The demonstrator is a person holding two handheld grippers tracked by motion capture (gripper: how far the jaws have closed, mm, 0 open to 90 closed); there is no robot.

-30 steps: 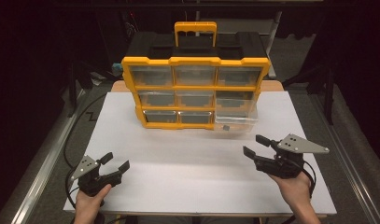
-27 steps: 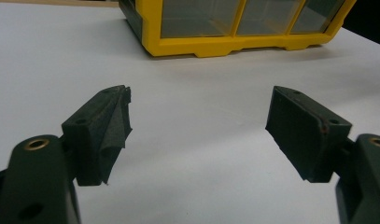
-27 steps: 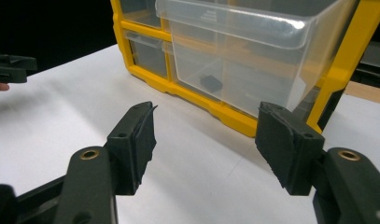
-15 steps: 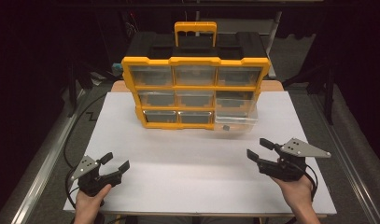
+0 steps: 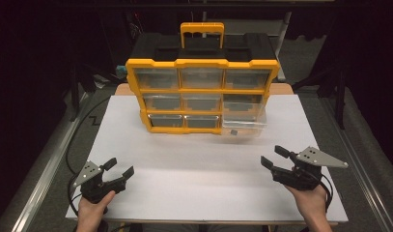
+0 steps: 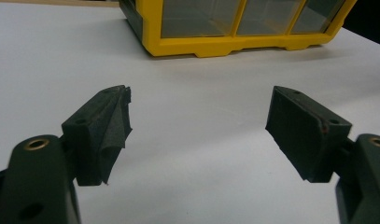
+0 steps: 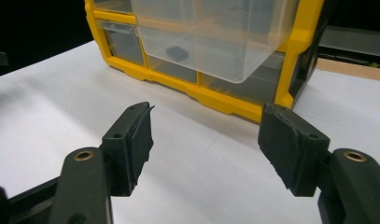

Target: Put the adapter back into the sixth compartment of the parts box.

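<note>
High view: we rest both grippers, left [image 5: 118, 170] and right [image 5: 276, 157], gaping empty on the table [image 5: 194, 193]; ahead the organizer [image 5: 202, 94], its lower-right drawer [image 5: 244, 116] pulled out, likely for reaching the small dark piece [image 5: 234, 131] inside.

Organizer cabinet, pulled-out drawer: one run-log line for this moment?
cabinet: upright on table | clear drawer: pulled out, small dark item inside | left hand-held gripper: open, empty | right hand-held gripper: open, empty, jaws just widening
</note>
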